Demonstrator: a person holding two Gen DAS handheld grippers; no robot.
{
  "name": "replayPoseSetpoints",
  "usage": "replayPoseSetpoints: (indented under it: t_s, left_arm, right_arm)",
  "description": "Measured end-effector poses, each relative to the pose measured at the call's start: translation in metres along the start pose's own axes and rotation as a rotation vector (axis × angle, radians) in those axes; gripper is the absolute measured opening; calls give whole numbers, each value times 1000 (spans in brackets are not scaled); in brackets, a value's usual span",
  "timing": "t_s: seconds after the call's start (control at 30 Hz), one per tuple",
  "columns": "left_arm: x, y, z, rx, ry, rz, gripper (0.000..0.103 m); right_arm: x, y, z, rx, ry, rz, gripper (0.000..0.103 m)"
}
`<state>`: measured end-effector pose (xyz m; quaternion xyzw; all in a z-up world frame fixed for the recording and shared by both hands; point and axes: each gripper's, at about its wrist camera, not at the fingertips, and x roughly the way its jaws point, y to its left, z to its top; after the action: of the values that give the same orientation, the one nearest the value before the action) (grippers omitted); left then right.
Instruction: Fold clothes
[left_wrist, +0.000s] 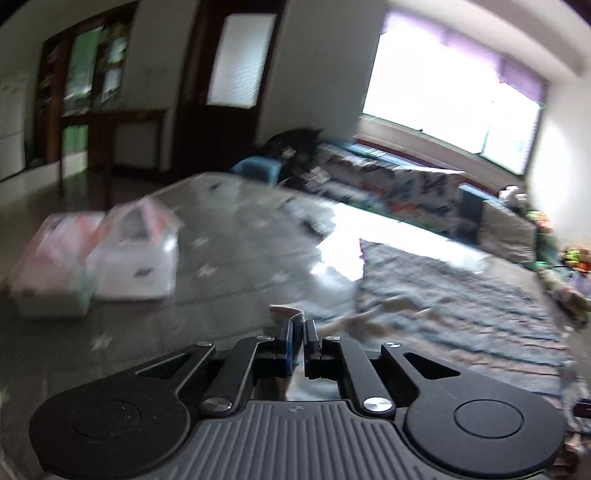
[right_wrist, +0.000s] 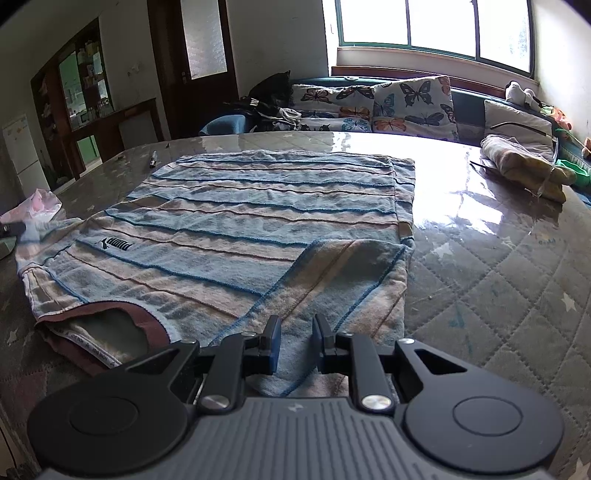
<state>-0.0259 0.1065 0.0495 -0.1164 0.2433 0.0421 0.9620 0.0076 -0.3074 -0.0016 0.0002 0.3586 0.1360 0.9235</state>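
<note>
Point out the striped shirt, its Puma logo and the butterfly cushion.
striped shirt (right_wrist: 236, 218): right wrist view, middle of its front panel.
Puma logo (right_wrist: 117, 244): right wrist view, on the dark lettering.
butterfly cushion (right_wrist: 413, 105): right wrist view, centre of its printed face.

The left wrist view is smeared by motion blur: the boxes (left_wrist: 96, 258) at the left show no readable print, and the shirt (left_wrist: 454, 295) loses its stripes to streaks. What the left gripper (left_wrist: 298, 325) pinches is hard to make out, only a pale scrap of cloth edge at its tips. In the right wrist view the right gripper (right_wrist: 295, 332) hides the shirt's near hem, and the small dark thing (right_wrist: 152, 158) on the far table is too small to identify.
</note>
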Motion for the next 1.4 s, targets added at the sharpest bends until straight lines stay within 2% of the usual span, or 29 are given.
replayPoseSetpoints:
  t_s: [0.13, 0.27, 0.53, 0.73, 0.8, 0.87, 1.0, 1.1, 1.2, 1.4]
  left_arm:
    - [-10, -23, 2, 50, -20, -129, 6]
    - [-13, -44, -4, 113, 2, -225, 6]
    - [-2, -70, -26, 176, 106, -341, 6]
    - [5, -87, -40, 205, 159, -400, 9]
    - [1, -88, -41, 217, 159, -422, 14]
    - [-6, -86, -38, 230, 144, -438, 28]
    - [-12, -68, -27, 225, 101, -382, 28]
    - [-2, -46, -24, 183, 129, -301, 26]
    - [4, -33, -28, 178, 157, -254, 26]
    - [-10, -20, -31, 197, 145, -248, 28]
  right_arm:
    - [0, 0, -1, 3, -2, 1, 18]
    - [-1, -1, -2, 7, -4, 2, 18]
    - [-1, 0, -2, 11, -6, 2, 18]
    - [-2, 0, -2, 13, -5, 1, 18]
    - [-2, 0, -2, 14, -5, 2, 19]
    - [-2, 0, -2, 14, -5, 2, 19]
    - [-4, 1, 0, 9, -9, -1, 19]
    - [-9, 4, 5, -5, -19, 8, 19]
    - [-13, 12, 13, -43, -26, 27, 19]
    - [-11, 57, 32, -196, -13, 127, 19]
